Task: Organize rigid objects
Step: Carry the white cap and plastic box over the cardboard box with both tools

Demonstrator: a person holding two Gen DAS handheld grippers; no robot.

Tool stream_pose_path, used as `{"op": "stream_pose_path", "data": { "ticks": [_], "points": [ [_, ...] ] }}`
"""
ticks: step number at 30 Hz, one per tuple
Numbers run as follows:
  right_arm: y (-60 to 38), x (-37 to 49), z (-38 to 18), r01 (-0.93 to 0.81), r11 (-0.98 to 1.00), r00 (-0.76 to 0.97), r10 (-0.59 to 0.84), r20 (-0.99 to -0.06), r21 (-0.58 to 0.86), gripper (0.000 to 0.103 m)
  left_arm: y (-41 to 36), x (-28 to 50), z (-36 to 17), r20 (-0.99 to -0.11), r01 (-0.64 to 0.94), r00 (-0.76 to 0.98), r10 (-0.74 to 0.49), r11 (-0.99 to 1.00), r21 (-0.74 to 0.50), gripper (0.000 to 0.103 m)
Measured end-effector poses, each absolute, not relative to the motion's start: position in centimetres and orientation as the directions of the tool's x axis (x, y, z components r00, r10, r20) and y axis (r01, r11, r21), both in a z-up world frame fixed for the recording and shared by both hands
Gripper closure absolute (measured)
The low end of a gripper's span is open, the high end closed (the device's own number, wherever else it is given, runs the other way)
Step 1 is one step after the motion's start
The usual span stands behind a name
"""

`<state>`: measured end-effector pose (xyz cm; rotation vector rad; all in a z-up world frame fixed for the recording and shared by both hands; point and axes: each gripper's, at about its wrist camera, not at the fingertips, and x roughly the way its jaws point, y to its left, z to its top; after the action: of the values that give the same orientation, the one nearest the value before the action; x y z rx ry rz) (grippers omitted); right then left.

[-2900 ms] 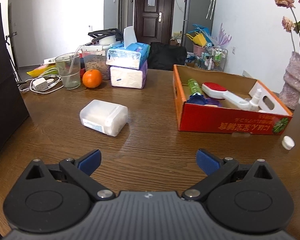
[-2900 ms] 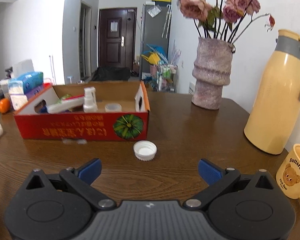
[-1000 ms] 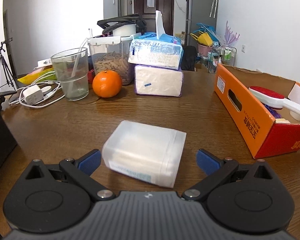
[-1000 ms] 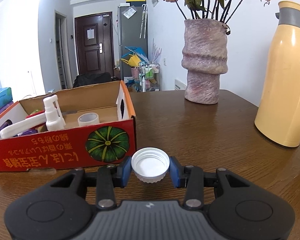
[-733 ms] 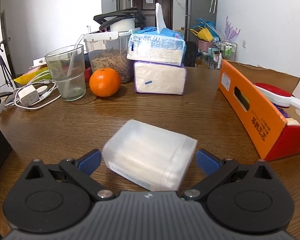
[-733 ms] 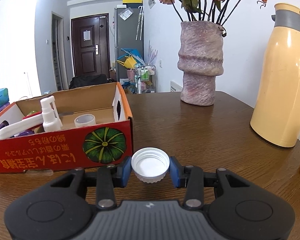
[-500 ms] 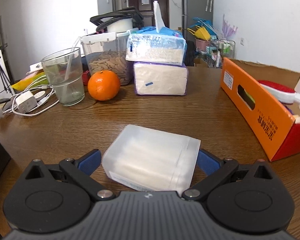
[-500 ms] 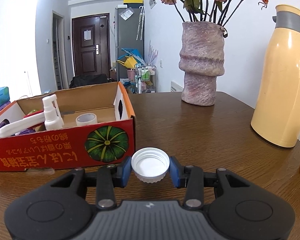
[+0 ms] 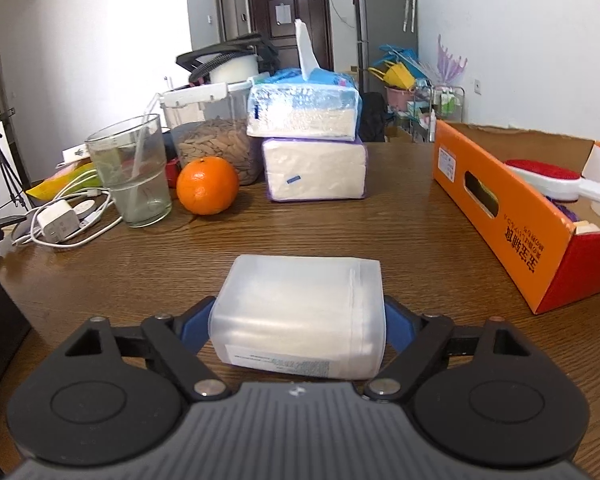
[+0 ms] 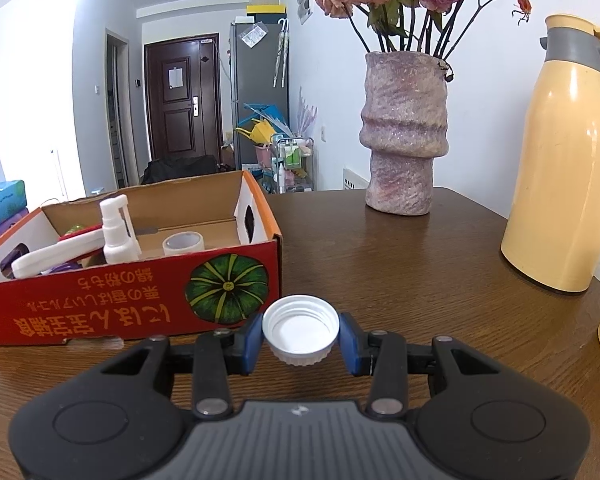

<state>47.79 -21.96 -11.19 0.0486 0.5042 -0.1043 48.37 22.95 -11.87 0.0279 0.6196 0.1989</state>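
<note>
Frosted plastic box (image 9: 300, 312) on the wooden table (image 9: 400, 232) between the closing left gripper (image 9: 298, 322) jaws, pads at its sides, right gripper (image 10: 300, 338) clamping a white cap (image 10: 300, 330) beside the cardboard box (image 10: 132, 312)

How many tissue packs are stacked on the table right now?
2. A blue-topped pack lies on a purple-edged pack, beyond the orange. The clutter behind them could hide others.
</note>
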Motion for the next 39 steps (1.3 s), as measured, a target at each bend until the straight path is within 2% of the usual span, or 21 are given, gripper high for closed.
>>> {"op": "stream_pose_path", "data": {
  "ticks": [10,20,30,39],
  "points": [
    [-21.6,46.3,-10.7,0.091,0.995,0.885,-0.059,-0.461,0.049,0.064,21.3,44.9,-11.2,-0.54,-0.228,0.806,0.243,0.969,0.096,0.02],
    [-21.3,44.4,-9.9,0.055,0.995,0.902,-0.015,-0.432,0.082,0.064,17.6,40.1,-10.1,-0.499,-0.221,0.835,0.232,0.972,0.082,0.02],
    [-20.3,41.5,-8.9,-0.003,0.996,0.916,0.041,-0.399,0.094,0.064,11.6,36.5,-9.1,-0.469,-0.135,0.871,0.142,0.99,0.048,0.02],
    [-18.3,38.3,-7.8,-0.102,0.992,0.925,0.122,-0.359,0.075,0.064,7.1,35.6,-7.8,-0.47,-0.093,0.88,0.067,0.995,-0.031,0.02]
  ]
}}
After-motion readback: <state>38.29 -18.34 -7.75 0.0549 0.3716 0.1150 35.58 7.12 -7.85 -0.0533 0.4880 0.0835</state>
